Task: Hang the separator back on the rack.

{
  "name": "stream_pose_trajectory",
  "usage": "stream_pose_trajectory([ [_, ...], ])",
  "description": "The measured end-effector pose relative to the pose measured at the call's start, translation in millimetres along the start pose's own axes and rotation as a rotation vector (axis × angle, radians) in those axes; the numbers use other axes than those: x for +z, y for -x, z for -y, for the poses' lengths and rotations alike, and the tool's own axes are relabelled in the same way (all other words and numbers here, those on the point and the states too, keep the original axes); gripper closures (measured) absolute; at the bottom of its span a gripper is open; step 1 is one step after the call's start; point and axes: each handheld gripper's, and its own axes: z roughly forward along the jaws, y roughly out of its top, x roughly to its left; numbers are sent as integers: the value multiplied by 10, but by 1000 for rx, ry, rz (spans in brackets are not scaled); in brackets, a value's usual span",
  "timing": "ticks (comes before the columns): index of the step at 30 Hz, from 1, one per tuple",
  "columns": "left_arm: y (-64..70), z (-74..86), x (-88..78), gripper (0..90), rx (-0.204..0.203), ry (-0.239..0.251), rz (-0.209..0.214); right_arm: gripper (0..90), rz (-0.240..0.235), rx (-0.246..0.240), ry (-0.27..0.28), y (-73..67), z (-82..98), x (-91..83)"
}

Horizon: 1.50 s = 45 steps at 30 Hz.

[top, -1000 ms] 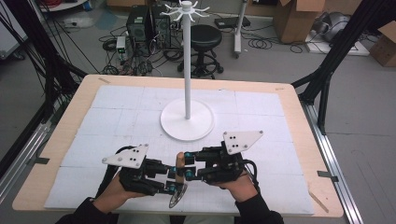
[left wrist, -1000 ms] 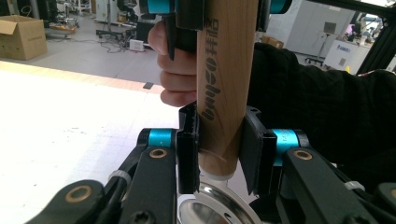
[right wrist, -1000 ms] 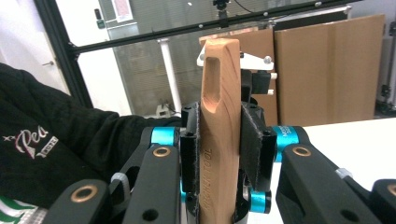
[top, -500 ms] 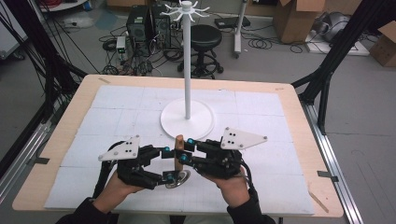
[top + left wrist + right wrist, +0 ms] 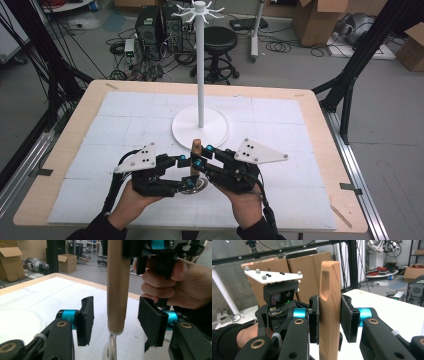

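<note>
Between the right gripper (image 5: 329, 320), clamped pads hold a wooden handle (image 5: 329, 305) upright. Left gripper (image 5: 115, 322) jaws, just closing, flank it untouched.

Black tongs on both sides: left tongs (image 5: 186, 159), right tongs (image 5: 201, 156), teal collars, brass-coloured pivot screws, grey three-cornered plates, black cables, dark sleeves.

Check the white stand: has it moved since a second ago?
No. The white stand sits on the same spot of the table, base behind the grippers as before.
</note>
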Motion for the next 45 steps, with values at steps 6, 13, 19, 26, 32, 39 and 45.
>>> stream_pose_trajectory([
  [6,-3,-32,59,677,-7,0,18,714,16,5,1,15,24,-26],
  [13,-6,-51,124,723,-7,-36,11,529,9,58,2,67,38,-68],
  [19,-69,-66,142,724,-24,-30,32,284,74,37,35,210,64,-328],
  [26,-223,-164,154,724,-25,-20,29,162,129,34,26,546,242,-811],
  [32,-432,-403,201,724,-25,-8,23,163,235,31,31,752,368,-1150],
  [39,-664,-775,288,724,-33,14,9,163,330,4,46,851,422,-1373],
  [45,-798,-1176,319,724,-24,32,3,163,351,8,43,904,459,-1408],
])
